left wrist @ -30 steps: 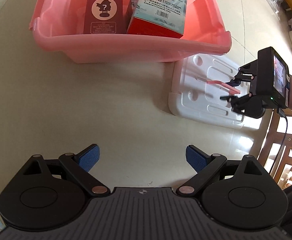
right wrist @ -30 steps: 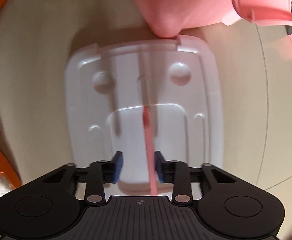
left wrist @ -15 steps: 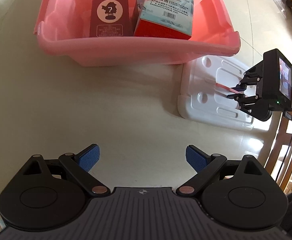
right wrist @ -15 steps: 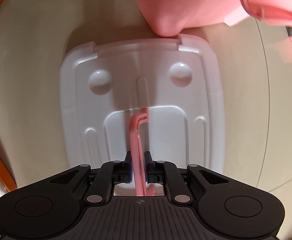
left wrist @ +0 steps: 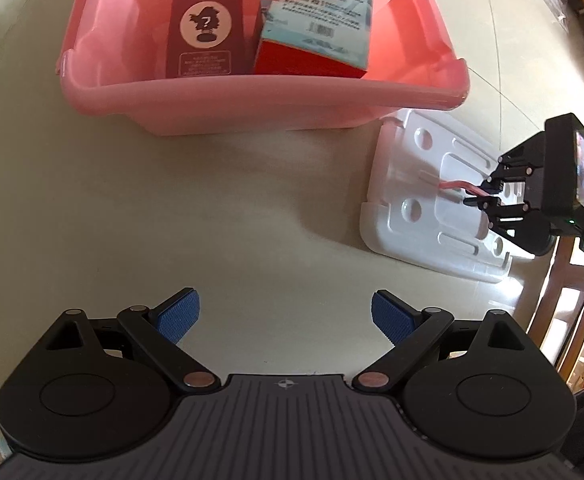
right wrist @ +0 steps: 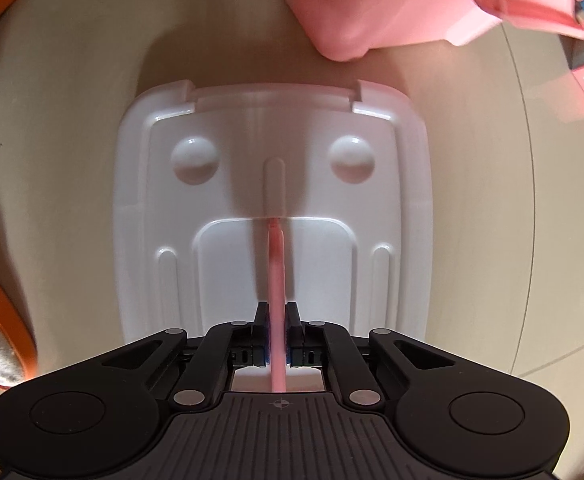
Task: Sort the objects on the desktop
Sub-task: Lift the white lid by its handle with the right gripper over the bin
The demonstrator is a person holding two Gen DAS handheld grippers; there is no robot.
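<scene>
— Pink stick (right wrist: 275, 276), that thin plastic thing, is pinched between the right gripper (right wrist: 277, 320)'s two fingers, edge-on to its camera, so I can't quite tell what it is.

— Where is it sitting?

— Over the white lid (right wrist: 408, 208) lying flat on the table (left wrist: 172, 208). Its far end points along the lid's middle groove; whether the tip touches the lid, I can't say from here. From the other side you see the right gripper (left wrist: 486, 196) above the lid's outer end, the stick (left wrist: 458, 186) poking out toward the bin.

— And the bin?

— Pink bin (left wrist: 252, 108) just beyond the lid, its corner almost over the lid's edge. Inside stand a dark red box (left wrist: 206, 32) with a question-mark figure and a red and pale blue box (left wrist: 316, 28) leaning beside it.

— The other hand?

— Left gripper (left wrist: 285, 316) is low over bare table, jaws spread wide, nothing between the blue pads (left wrist: 178, 316).
</scene>
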